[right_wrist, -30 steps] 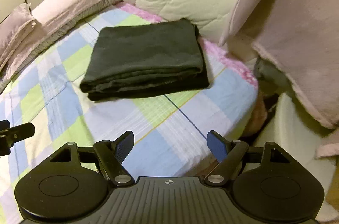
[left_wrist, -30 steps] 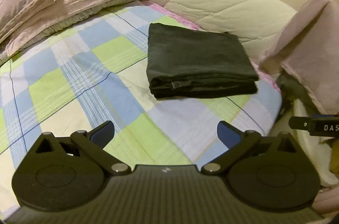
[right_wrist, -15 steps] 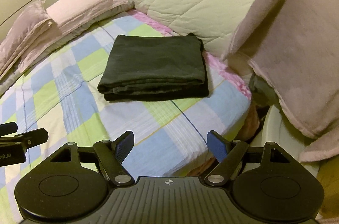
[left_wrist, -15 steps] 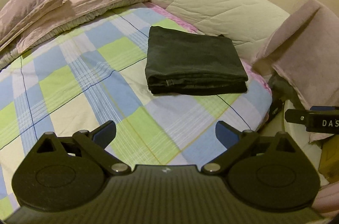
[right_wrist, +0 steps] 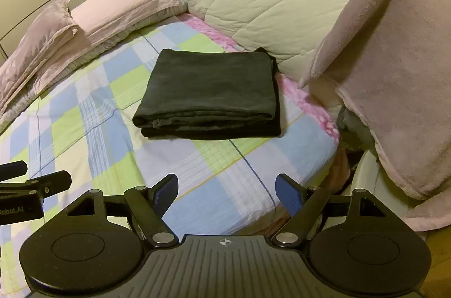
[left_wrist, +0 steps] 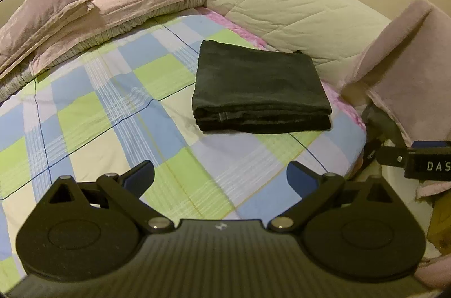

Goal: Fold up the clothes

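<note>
A dark green garment (left_wrist: 259, 89) lies folded into a flat rectangle on the checked bedsheet (left_wrist: 112, 112), near the bed's far right edge; it also shows in the right wrist view (right_wrist: 211, 95). My left gripper (left_wrist: 221, 175) is open and empty, held well back from the garment above the sheet. My right gripper (right_wrist: 227, 192) is open and empty, also well back, near the bed's front corner. The right gripper's side shows at the right edge of the left wrist view (left_wrist: 417, 161), and the left gripper's side at the left edge of the right wrist view (right_wrist: 28, 185).
Two pink pillows (left_wrist: 93, 2) lie at the head of the bed. A cream quilted duvet (left_wrist: 282, 8) is rolled along the far side. A pink towel (right_wrist: 394, 72) hangs over something at the right. The bed's edge (right_wrist: 324, 171) drops off at the right.
Both grippers have drawn back and risen away from the folded garment, which now looks smaller and farther off. The garment has not moved. Both stayed open.
</note>
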`<state>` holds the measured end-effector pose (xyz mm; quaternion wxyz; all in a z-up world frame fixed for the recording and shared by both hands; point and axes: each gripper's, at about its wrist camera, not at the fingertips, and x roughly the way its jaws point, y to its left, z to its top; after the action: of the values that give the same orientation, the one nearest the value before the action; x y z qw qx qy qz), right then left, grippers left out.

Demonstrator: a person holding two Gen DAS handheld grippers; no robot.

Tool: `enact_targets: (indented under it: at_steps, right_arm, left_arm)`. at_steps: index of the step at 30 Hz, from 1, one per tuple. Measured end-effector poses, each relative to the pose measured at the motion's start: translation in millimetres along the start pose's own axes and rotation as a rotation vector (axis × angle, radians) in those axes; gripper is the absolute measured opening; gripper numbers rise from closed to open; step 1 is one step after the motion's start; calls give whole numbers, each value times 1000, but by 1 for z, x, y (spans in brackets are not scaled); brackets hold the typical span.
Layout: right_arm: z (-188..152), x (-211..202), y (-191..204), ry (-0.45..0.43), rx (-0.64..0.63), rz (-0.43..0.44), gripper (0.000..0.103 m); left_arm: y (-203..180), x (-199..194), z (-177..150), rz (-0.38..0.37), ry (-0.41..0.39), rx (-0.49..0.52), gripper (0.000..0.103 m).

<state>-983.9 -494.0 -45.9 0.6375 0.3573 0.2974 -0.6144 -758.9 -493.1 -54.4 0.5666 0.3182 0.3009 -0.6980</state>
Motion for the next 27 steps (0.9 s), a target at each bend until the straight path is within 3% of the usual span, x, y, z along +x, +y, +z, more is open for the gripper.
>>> enact_targets:
  at_steps: [27]
  right_arm:
    - [8, 4, 2, -2, -3, 10, 79]
  left_arm:
    - [-9, 12, 5, 14, 9, 16, 99]
